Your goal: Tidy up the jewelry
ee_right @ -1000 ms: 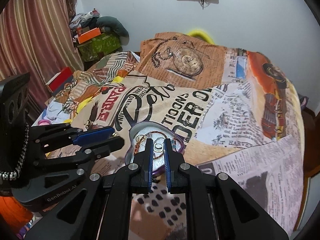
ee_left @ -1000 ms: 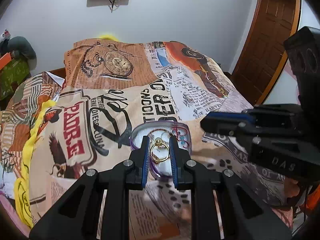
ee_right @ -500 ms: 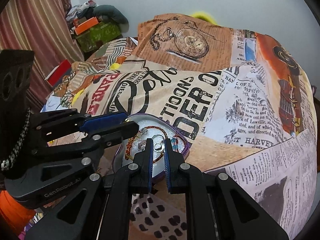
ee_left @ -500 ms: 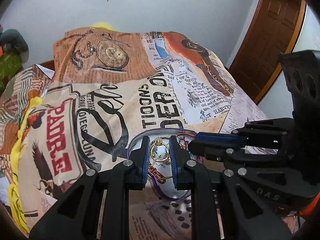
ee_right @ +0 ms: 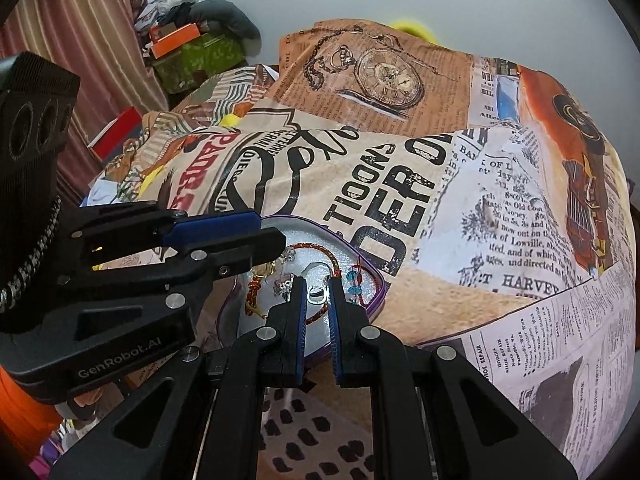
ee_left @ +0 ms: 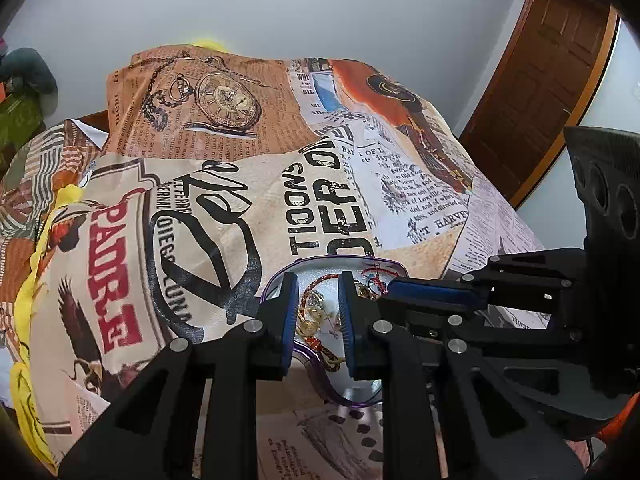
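Note:
A heart-shaped tray [ee_left: 360,259] with a purple rim and white lining lies on the printed bedspread. Inside are a red braided bracelet [ee_right: 320,246], blue beads [ee_right: 352,280] and small gold and silver pieces. My left gripper [ee_left: 317,280] hangs over the tray's near left part, shut on a gold ring [ee_left: 310,318]. My right gripper [ee_right: 316,282] hovers just above the lining, a silver ring [ee_right: 316,295] pinched between its pads. Each gripper shows in the other's view: the right gripper [ee_left: 390,294] at the right, the left gripper [ee_right: 268,230] at the left, their tips close together over the tray [ee_right: 376,276].
The bedspread [ee_left: 240,208] covers the whole bed, with a yellow cloth [ee_left: 24,300] along its left edge. A wooden door [ee_left: 540,80] stands at the right. A striped curtain [ee_right: 80,20] and a pile of boxes and clothes [ee_right: 192,48] are at the far left.
Both grippers have come down and forward over the tray, which now looks larger and nearer. Each still grips its ring. The two grippers have drawn closer together.

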{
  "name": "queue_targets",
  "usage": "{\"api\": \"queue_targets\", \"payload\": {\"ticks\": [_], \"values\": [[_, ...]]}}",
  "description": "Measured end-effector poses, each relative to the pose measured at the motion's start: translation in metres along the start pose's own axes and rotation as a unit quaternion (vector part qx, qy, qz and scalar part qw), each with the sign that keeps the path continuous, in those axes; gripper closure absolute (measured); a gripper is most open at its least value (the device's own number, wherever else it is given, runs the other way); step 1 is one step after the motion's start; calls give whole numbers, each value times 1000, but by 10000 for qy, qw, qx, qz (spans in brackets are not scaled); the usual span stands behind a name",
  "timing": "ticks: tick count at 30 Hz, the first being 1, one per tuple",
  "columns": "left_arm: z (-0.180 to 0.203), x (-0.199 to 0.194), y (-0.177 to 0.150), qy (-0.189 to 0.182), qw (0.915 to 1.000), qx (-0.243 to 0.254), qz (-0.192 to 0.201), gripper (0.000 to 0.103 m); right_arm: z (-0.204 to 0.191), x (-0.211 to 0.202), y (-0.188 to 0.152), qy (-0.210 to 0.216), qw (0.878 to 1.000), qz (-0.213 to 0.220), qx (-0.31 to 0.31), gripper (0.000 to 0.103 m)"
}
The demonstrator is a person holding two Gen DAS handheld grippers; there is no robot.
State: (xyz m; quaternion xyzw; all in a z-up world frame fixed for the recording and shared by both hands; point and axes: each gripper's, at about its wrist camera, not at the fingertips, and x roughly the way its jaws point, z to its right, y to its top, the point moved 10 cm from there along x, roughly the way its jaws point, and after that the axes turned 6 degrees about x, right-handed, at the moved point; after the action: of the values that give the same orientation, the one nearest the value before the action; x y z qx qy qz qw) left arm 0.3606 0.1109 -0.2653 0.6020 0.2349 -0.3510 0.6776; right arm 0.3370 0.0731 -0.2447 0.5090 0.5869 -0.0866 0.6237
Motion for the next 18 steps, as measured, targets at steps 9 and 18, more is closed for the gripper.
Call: {"api": "queue_targets", "payload": {"ticks": [9, 18], "values": [[-6, -15, 5, 340, 9993, 64, 111, 77, 2, -1, 0, -45, 10000, -28, 17, 93], [-15, -55, 16, 514, 9977, -44, 441, 73, 0, -14, 3, -205, 9998, 50, -50, 81]]}}
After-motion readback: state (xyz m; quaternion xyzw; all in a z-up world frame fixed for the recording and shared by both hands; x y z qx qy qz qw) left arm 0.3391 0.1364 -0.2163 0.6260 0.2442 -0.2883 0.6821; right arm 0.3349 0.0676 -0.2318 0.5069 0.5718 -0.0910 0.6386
